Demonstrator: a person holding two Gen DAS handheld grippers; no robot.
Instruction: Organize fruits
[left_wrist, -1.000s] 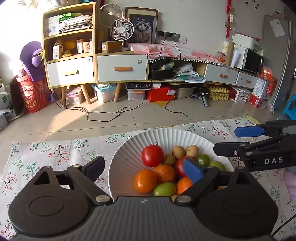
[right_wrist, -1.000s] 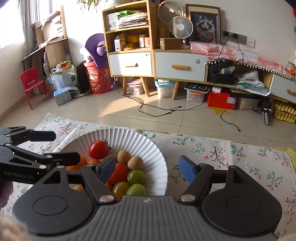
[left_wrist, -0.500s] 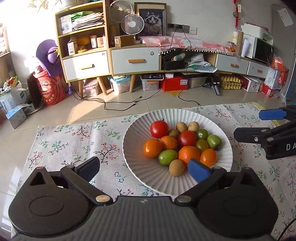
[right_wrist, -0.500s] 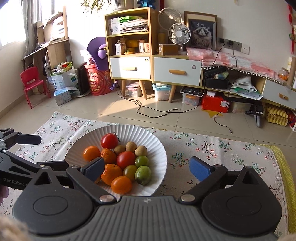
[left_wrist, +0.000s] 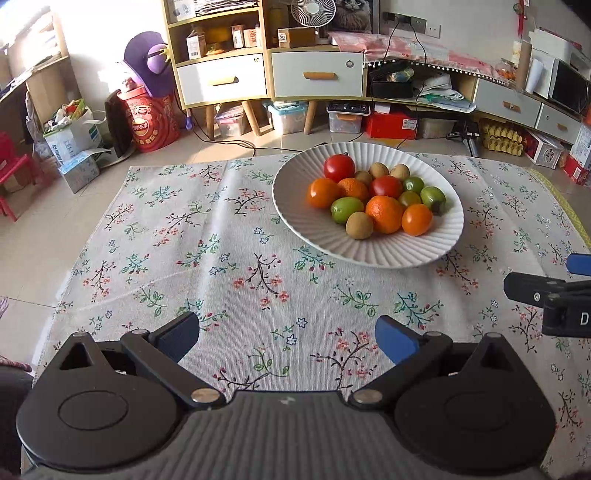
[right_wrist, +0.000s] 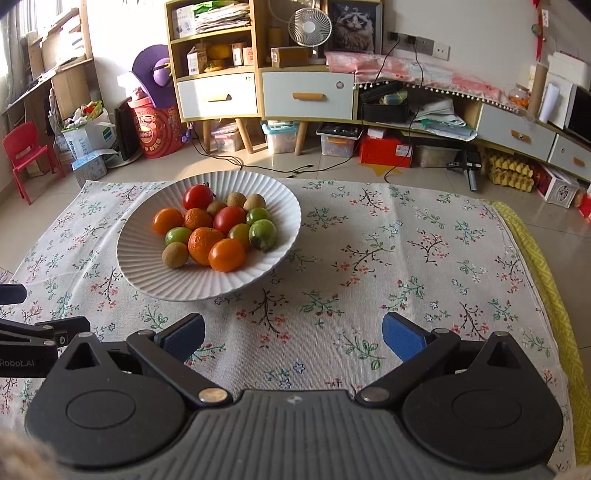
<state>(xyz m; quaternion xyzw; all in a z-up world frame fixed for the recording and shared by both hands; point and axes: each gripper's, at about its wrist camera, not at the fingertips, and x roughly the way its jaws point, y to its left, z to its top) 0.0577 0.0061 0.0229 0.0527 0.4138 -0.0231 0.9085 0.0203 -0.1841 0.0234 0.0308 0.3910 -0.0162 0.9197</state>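
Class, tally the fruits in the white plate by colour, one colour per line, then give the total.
Red: 2
Orange: 4
Green: 4
Brown: 4
Total: 14, all in the plate

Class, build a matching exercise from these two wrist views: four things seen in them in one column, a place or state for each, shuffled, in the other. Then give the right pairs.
Column one:
1. white plate
2. left gripper
3. fan
4. red chair

Column two:
A. on top of the cabinet
B. on the flowered cloth, holding fruit
C. on the floor at the far left
D. open, nothing between its pads

Pairs: 1-B, 2-D, 3-A, 4-C
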